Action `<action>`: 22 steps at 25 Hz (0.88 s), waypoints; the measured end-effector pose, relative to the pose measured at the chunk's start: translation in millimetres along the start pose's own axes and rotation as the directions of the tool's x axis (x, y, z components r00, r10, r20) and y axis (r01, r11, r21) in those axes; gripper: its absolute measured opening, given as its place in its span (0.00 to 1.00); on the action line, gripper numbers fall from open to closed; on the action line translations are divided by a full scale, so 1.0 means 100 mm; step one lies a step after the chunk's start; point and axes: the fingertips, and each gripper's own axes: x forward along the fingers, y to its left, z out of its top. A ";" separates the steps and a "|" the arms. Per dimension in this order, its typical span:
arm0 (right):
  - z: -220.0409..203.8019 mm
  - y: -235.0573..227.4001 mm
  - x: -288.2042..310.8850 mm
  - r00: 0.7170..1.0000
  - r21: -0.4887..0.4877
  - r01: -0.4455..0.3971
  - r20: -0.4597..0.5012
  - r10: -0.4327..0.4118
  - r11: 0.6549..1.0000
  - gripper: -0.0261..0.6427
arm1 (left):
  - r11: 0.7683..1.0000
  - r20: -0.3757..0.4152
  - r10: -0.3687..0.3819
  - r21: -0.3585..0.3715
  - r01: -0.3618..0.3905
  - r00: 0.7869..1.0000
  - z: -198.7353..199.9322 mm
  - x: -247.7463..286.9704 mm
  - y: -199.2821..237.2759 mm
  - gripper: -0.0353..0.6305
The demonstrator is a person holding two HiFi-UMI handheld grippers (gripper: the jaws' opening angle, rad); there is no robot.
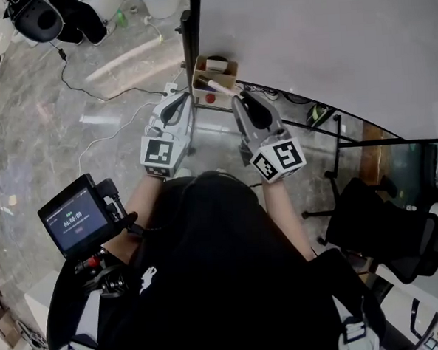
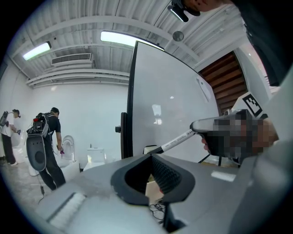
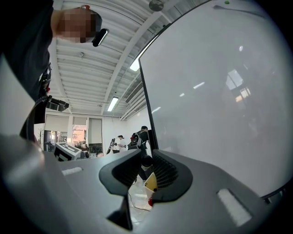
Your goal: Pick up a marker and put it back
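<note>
The right gripper [image 1: 238,100] [image 3: 145,172] is closed on the marker [image 1: 219,87] [image 3: 146,161]. In its own view the marker's dark end sits between the ribbed pads. In the left gripper view the marker [image 2: 176,142] is a white stick with a black tip and comes out of this gripper toward 8 o'clock. In the head view it points toward 10 o'clock, over the rim of the box [image 1: 225,75]. I cannot tell if it touches the box.

The left gripper [image 1: 178,99] [image 2: 149,176] holds nothing. Its jaws stand a little apart, and only the box shows through the gap. In the head view it is beside the right gripper, at its 9 o'clock.

The box hangs at 12 o'clock from both grippers, at the lower edge of the whiteboard [image 1: 322,38] [image 2: 169,105] [image 3: 219,91].
</note>
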 end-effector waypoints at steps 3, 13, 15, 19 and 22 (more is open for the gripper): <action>-0.01 0.04 -0.05 1.000 -0.004 0.007 0.003 -0.007 1.000 0.16 | 1.000 0.002 -0.017 0.009 0.017 1.000 -0.02 -0.03 0.00 0.06; -0.06 0.16 -0.23 1.000 -0.005 0.027 0.014 -0.027 1.000 0.16 | 1.000 0.023 -0.023 0.003 0.023 0.999 0.03 -0.11 0.03 0.06; -0.05 0.19 -0.27 0.999 -0.006 0.031 0.018 -0.031 0.999 0.16 | 1.000 0.026 -0.022 0.006 0.022 0.999 0.03 -0.14 0.03 0.06; -0.10 0.20 -0.30 0.999 -0.011 0.039 0.024 -0.038 0.999 0.16 | 0.999 0.015 -0.043 0.031 0.043 0.999 -0.07 -0.12 0.04 0.06; -0.04 0.29 -0.36 0.999 -0.028 0.042 0.024 -0.042 0.999 0.16 | 0.999 0.025 -0.048 0.018 0.047 0.999 0.00 -0.18 0.01 0.06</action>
